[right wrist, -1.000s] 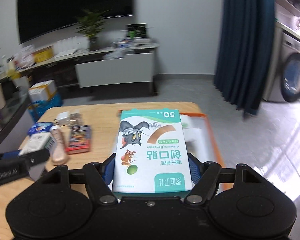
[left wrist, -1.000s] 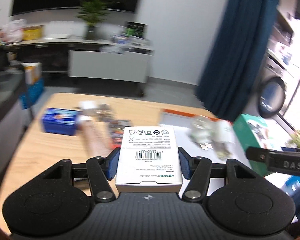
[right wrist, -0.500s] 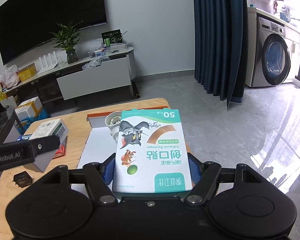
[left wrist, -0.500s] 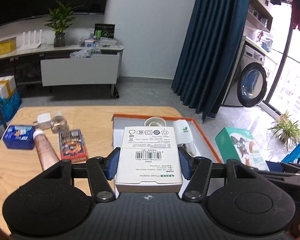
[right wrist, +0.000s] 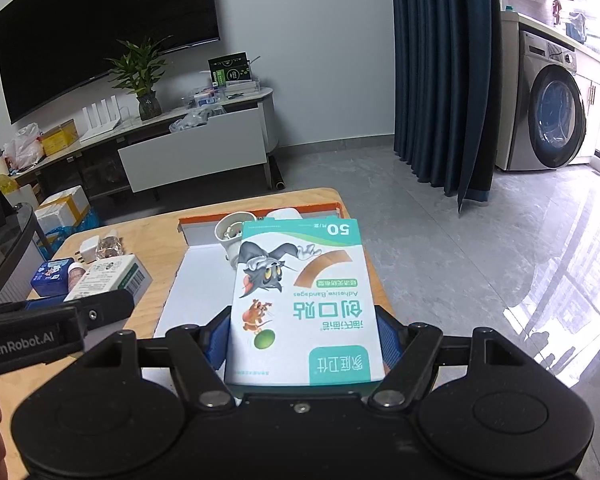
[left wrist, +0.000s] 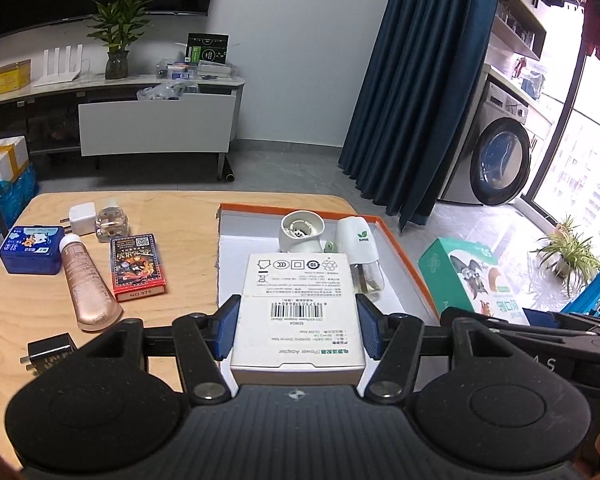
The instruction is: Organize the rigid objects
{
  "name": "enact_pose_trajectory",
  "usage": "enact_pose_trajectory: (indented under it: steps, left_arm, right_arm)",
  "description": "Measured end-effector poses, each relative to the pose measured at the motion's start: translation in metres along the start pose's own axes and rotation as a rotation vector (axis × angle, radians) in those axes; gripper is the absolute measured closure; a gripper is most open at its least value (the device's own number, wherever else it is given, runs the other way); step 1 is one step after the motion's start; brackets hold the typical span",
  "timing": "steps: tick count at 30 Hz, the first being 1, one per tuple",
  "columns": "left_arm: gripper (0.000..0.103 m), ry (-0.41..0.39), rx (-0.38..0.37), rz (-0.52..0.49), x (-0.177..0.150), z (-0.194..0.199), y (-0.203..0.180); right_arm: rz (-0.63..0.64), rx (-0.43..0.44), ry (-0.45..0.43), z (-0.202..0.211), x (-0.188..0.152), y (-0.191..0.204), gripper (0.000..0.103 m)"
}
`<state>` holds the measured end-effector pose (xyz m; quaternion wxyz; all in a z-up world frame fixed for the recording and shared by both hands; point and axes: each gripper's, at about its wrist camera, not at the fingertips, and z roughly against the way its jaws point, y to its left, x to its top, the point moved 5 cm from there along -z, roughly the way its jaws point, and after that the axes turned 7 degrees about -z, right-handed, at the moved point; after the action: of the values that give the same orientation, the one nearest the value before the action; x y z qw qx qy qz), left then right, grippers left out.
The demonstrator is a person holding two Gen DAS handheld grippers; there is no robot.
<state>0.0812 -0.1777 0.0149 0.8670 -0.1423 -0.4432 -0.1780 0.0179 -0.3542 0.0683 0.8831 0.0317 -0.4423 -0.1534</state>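
Both grippers have swung across the wooden table (left wrist: 180, 216) to the orange-rimmed tray (left wrist: 408, 256). Left gripper (left wrist: 298, 330) is clamped on a white power adapter box (left wrist: 298, 312), held above the tray's near end. Right gripper (right wrist: 304, 346) is clamped on a green adhesive bandage box (right wrist: 300, 300), raised over the tray's right edge.

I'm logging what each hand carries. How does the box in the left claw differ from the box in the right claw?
The power adapter box is white with plain black print and a barcode; the bandage box is white and green with a cartoon cat and mouse. The adapter box looks smaller and squarer, the bandage box longer. The left claw holds its box over the orange-rimmed tray; the right claw's box hangs over the tray's right edge. Both are rigid cartons, clamped flat, print upside down.
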Motion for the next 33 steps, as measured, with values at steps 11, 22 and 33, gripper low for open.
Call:
enact_pose_trajectory:
  steps: [11,22,33]
  left_arm:
    - [0.044,-0.003,0.005,0.014,-0.001,0.001,0.004]
    - [0.043,-0.006,0.006,0.026,0.000,0.003,0.007]
    - [0.044,-0.006,0.014,0.025,0.000,0.003,0.007]
  right_arm:
    - [0.014,0.011,0.004,0.002,-0.001,0.008,0.019]
    - [0.015,0.020,0.008,0.003,0.000,0.011,0.019]
    - [0.013,0.022,0.010,0.003,0.000,0.012,0.019]
